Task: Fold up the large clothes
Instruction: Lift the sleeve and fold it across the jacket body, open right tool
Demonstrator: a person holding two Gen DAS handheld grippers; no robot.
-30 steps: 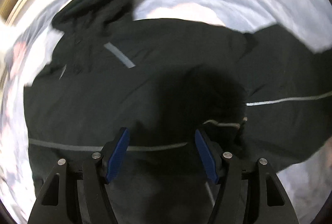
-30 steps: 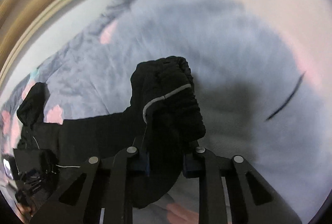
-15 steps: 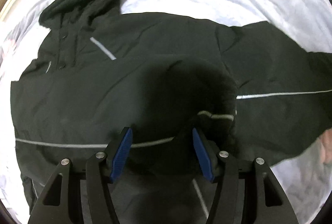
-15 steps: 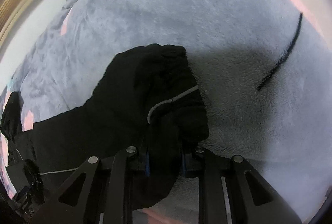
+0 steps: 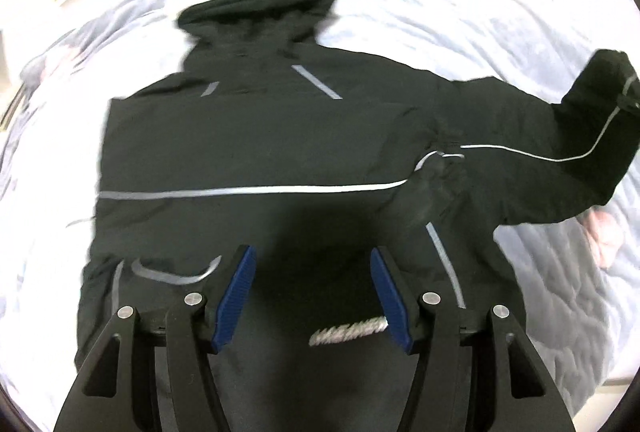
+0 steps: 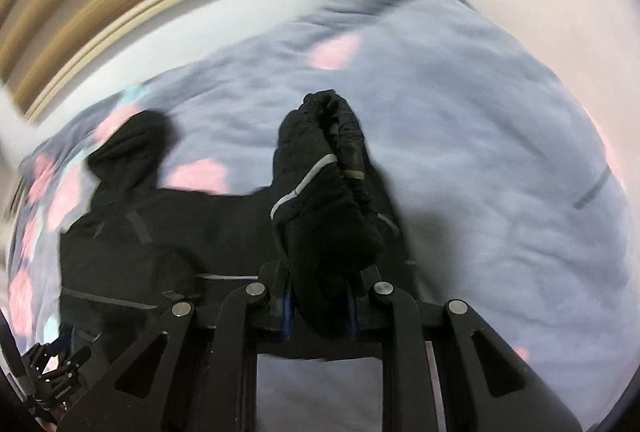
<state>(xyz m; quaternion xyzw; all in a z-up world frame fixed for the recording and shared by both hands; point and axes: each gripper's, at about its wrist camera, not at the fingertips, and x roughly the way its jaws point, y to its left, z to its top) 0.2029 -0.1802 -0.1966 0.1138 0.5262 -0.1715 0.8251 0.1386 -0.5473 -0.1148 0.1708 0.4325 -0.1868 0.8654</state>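
- The left gripper [image 5: 312,292] is held above the near part of the black jacket [image 5: 260,152], its blue pads [image 5: 236,296] spread wide with nothing between them.
- The right gripper [image 6: 318,308] is clamped on the sleeve cuff [image 6: 324,188], which is lifted off the grey-blue blanket [image 6: 480,152].
- The jacket is spread flat on the blanket, hood [image 5: 260,12] at the far side, one sleeve stretched right.
- Compared with a second ago, more of the jacket is seen by the left wrist camera, and the folded-in cuff has shifted right of the pads.
- The held cuff has been raised and turned upright.
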